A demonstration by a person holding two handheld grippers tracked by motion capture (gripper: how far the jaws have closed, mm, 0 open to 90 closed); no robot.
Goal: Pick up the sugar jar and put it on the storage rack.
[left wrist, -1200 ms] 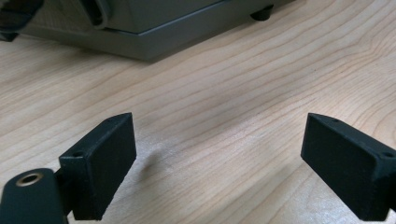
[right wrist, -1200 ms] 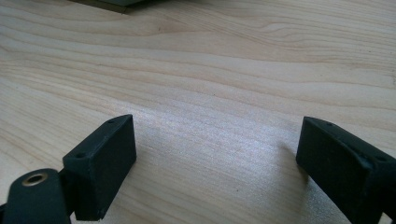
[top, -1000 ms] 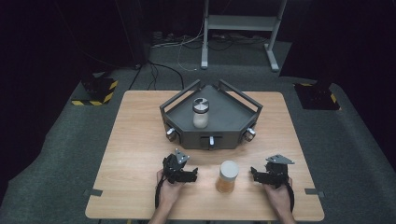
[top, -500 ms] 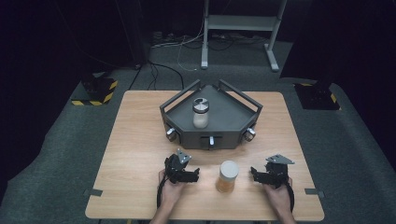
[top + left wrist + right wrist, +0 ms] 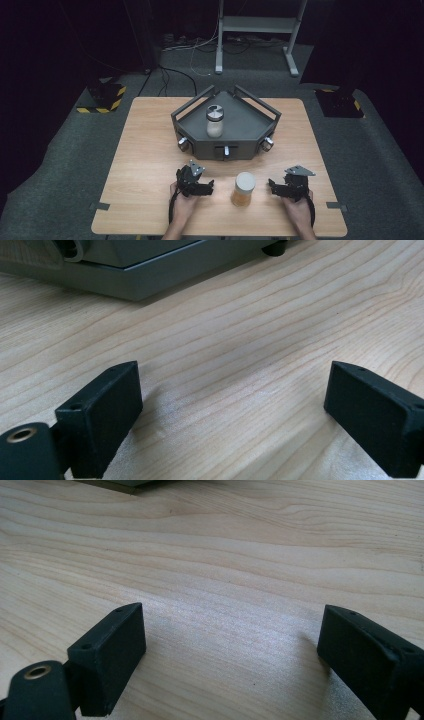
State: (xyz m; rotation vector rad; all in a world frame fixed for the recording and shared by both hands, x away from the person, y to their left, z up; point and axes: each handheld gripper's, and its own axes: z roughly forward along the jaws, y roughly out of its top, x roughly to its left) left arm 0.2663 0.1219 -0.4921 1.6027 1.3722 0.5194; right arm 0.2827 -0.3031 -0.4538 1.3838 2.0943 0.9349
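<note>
Both the left gripper (image 5: 207, 188) and right gripper (image 5: 274, 186) rest wide and empty on the table (image 5: 150, 160), the left's jaws having just been opening, flanking the near jar (image 5: 243, 189), which a careless sideways approach could topple.

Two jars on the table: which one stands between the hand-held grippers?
The amber-filled jar with the plain pale lid, on bare wood near the table's front edge. The white-filled jar stands farther back in the grey tray.

No readable text anywhere here — no label, brand or number can be made out. The two jars (image 5: 243, 188) and the grey tray (image 5: 192, 119) carry no print that can be read.
</note>
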